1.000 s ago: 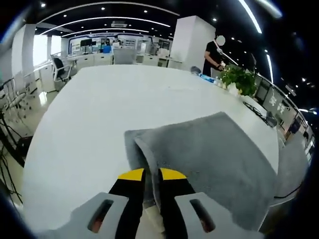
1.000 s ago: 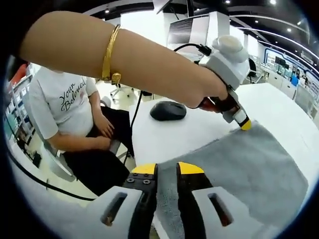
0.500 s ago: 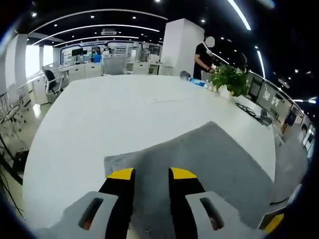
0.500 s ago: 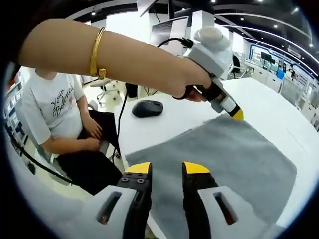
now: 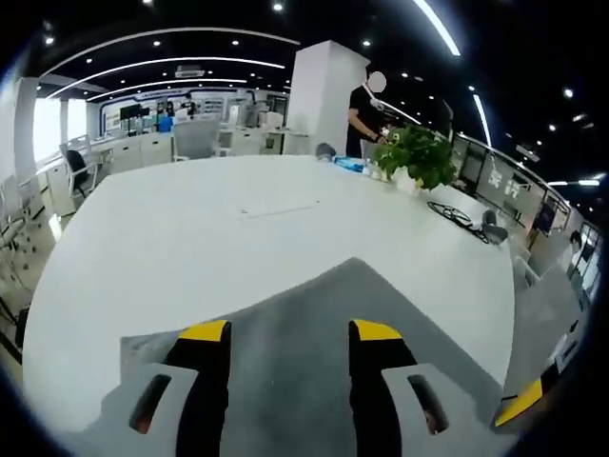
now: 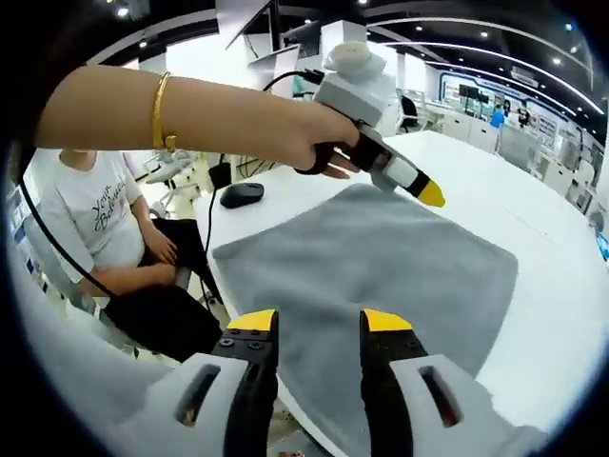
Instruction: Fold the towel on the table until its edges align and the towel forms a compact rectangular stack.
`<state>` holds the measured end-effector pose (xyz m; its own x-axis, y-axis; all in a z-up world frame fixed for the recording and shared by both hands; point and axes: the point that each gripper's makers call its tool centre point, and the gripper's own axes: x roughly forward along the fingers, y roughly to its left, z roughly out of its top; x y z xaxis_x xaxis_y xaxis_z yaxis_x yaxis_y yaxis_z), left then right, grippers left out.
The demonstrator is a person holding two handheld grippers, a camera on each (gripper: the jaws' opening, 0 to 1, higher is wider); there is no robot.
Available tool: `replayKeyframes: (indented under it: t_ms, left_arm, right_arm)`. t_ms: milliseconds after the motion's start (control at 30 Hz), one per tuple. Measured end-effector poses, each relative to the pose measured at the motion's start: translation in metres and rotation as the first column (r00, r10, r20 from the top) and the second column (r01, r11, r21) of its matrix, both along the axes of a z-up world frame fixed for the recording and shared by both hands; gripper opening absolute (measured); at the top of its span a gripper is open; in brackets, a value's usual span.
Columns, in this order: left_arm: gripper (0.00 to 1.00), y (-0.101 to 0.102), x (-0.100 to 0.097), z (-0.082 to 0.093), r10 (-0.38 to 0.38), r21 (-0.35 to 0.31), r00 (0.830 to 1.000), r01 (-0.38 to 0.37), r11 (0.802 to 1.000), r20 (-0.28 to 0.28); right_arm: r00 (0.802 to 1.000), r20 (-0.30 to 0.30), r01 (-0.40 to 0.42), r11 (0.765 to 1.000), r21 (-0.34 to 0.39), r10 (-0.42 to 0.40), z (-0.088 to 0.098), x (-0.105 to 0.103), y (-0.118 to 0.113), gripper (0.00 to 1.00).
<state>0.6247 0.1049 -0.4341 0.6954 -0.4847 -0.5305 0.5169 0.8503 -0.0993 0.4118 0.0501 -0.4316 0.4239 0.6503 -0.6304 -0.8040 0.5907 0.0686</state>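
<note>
A grey towel (image 6: 381, 267) lies spread flat on a large white table (image 5: 238, 238), near the table's edge, its surface smooth and its outline roughly four-sided with one corner pointing away across the tabletop. In the left gripper view the same towel (image 5: 314, 352) runs out from under the camera toward the middle of the table. The left gripper (image 5: 288, 333) hangs just above the towel with its two yellow-tipped jaws spread wide apart and nothing between them. In the right gripper view that same left gripper (image 6: 419, 188) comes in from the left, held in a person's hand (image 6: 319, 148), its yellow tip poised over the far edge of the towel — whether it touches the cloth cannot be told. The arm wears a gold bracelet (image 6: 157, 109). The right gripper (image 6: 319, 324) is over the near edge of the towel, its jaws also parted with only grey cloth visible in the gap below, gripping nothing. Beyond the towel, a dark computer mouse (image 6: 243, 193) rests on the table, well apart from the cloth. A seated person in a white printed T-shirt (image 6: 105, 233) is beside the table. At the table's far end stands a leafy green potted plant (image 5: 416, 157), with another person in black (image 5: 364, 114) standing behind it — the room beyond is an open office.
</note>
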Motion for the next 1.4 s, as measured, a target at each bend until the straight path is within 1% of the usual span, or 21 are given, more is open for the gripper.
replayKeyframes:
  t_ms: [33, 67, 100, 167, 233, 267, 300, 367, 467, 567, 633, 767, 900, 1000, 1067, 1133, 1233, 1300, 1400]
  left_arm:
    - [0.51, -0.003, 0.003, -0.001, -0.001, 0.003, 1.0, 0.001, 1.0, -0.006]
    - [0.51, -0.009, 0.003, -0.002, -0.001, 0.001, 1.0, 0.001, 1.0, -0.013]
    - [0.51, -0.017, 0.004, -0.001, -0.001, -0.005, 1.0, 0.001, 1.0, -0.015]
    - [0.51, -0.024, 0.006, -0.001, -0.009, -0.008, 1.0, 0.009, 1.0, -0.014]
    - [0.53, -0.038, 0.01, -0.002, -0.029, -0.004, 1.0, 0.029, 1.0, -0.008]
    - [0.55, -0.049, 0.012, -0.003, -0.036, -0.003, 0.999, 0.036, 0.999, -0.009]
    - [0.56, -0.056, 0.013, -0.003, -0.042, -0.004, 0.999, 0.042, 0.999, -0.012]
    - [0.56, -0.072, 0.015, -0.005, -0.06, -0.008, 0.998, 0.059, 0.998, -0.014]
    - [0.56, -0.097, 0.016, -0.009, -0.084, -0.015, 0.996, 0.084, 0.996, -0.023]
    - [0.56, -0.113, 0.016, -0.011, -0.103, -0.015, 0.994, 0.102, 0.995, -0.041]
    - [0.56, -0.118, 0.02, -0.014, -0.095, -0.025, 0.994, 0.094, 0.995, -0.049]
    - [0.53, -0.128, 0.023, -0.013, -0.087, -0.043, 0.995, 0.085, 0.995, -0.04]
    - [0.54, -0.139, 0.025, -0.014, -0.105, -0.028, 0.993, 0.104, 0.994, -0.044]
    - [0.55, -0.144, 0.025, -0.017, -0.116, -0.026, 0.992, 0.114, 0.993, -0.054]
    - [0.55, -0.148, 0.024, -0.022, -0.121, -0.016, 0.99, 0.121, 0.993, -0.075]
    - [0.53, -0.152, 0.022, -0.026, -0.129, -0.015, 0.987, 0.128, 0.992, -0.093]
    - [0.48, -0.16, 0.017, -0.035, -0.148, -0.029, 0.98, 0.145, 0.989, -0.133]
    - [0.47, -0.161, 0.016, -0.04, -0.148, -0.025, 0.979, 0.146, 0.989, -0.143]
    - [0.42, -0.167, 0.015, -0.048, -0.174, -0.031, 0.971, 0.171, 0.985, -0.163]
  right_arm:
    - [0.999, 0.0, 0.037, 0.999, -0.011, -0.037, -0.001, 0.003, -0.014, 0.31]
    - [1.0, 0.006, 0.03, 0.999, -0.012, -0.03, -0.001, 0.004, -0.022, 0.29]
    - [0.999, -0.002, 0.036, 0.999, -0.011, -0.036, -0.002, 0.004, -0.028, 0.29]
    - [0.999, -0.014, 0.048, 0.999, -0.011, -0.048, -0.003, 0.004, -0.038, 0.3]
    - [0.998, -0.018, 0.064, 0.998, -0.015, -0.064, -0.006, 0.007, -0.053, 0.3]
    - [0.997, -0.02, 0.076, 0.997, -0.017, -0.076, -0.006, 0.008, -0.058, 0.3]
    - [0.994, -0.031, 0.1, 0.995, -0.018, -0.1, -0.006, 0.008, -0.067, 0.3]
    - [0.992, -0.04, 0.119, 0.993, -0.026, -0.12, -0.007, 0.006, -0.079, 0.3]
    - [0.991, -0.049, 0.123, 0.992, -0.036, -0.125, -0.01, 0.002, -0.089, 0.29]
    - [0.988, -0.07, 0.136, 0.99, -0.039, -0.138, -0.016, 0.001, -0.096, 0.3]
    - [0.984, -0.095, 0.151, 0.988, -0.031, -0.153, -0.019, -0.002, -0.102, 0.3]
    - [0.98, -0.11, 0.165, 0.986, -0.028, -0.167, -0.022, -0.005, -0.11, 0.3]
    - [0.976, -0.13, 0.171, 0.985, -0.031, -0.174, -0.03, -0.003, -0.116, 0.3]
    - [0.972, -0.147, 0.18, 0.983, -0.029, -0.182, -0.035, -0.001, -0.122, 0.3]
    - [0.968, -0.163, 0.188, 0.982, -0.027, -0.19, -0.038, -0.001, -0.125, 0.3]
    - [0.969, -0.175, 0.173, 0.985, -0.021, -0.174, -0.04, -0.003, -0.126, 0.28]
    - [0.963, -0.215, 0.161, 0.986, -0.036, -0.165, -0.05, -0.008, -0.126, 0.27]
    - [0.962, -0.219, 0.158, 0.987, -0.039, -0.162, -0.055, -0.009, -0.126, 0.27]
    - [0.955, -0.25, 0.157, 0.987, -0.038, -0.161, -0.065, -0.01, -0.125, 0.27]
